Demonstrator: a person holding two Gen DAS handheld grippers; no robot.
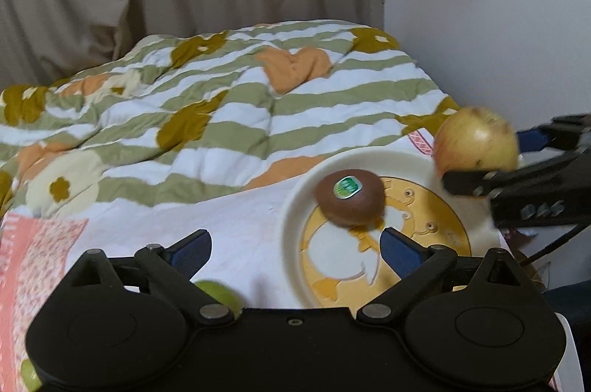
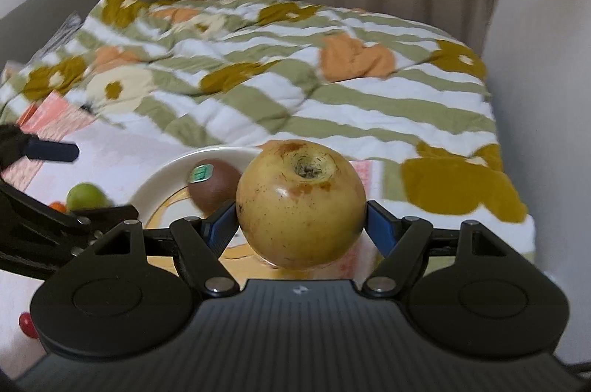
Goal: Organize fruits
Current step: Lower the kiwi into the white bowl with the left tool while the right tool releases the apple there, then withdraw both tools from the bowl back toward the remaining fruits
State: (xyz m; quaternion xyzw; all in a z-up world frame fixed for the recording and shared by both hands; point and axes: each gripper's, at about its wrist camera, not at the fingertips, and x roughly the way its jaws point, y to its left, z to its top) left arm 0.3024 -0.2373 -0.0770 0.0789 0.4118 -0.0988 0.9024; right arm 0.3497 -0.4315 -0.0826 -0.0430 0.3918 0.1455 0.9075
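Observation:
A brown kiwi [image 1: 349, 200] with a green sticker lies on a cream plate [image 1: 295, 207] that has a yellow cartoon print. My left gripper [image 1: 295, 240] hovers just in front of the kiwi, open and empty. My right gripper [image 2: 301, 226] is shut on a yellow-green apple [image 2: 301, 203], its blue pads pressing both sides. It holds the apple above the plate's right rim, next to the kiwi [image 2: 214, 183]. In the left wrist view the apple [image 1: 474, 141] shows at the right between the right gripper's [image 1: 484, 159] black fingers.
The plate sits on a white and pink sheet on a bed, with a striped flowered quilt [image 2: 332, 89] behind it. A green round fruit [image 2: 85, 196], a small orange one [image 2: 57, 206] and a red one [image 2: 26, 323] lie left of the plate. Curtain and wall stand behind.

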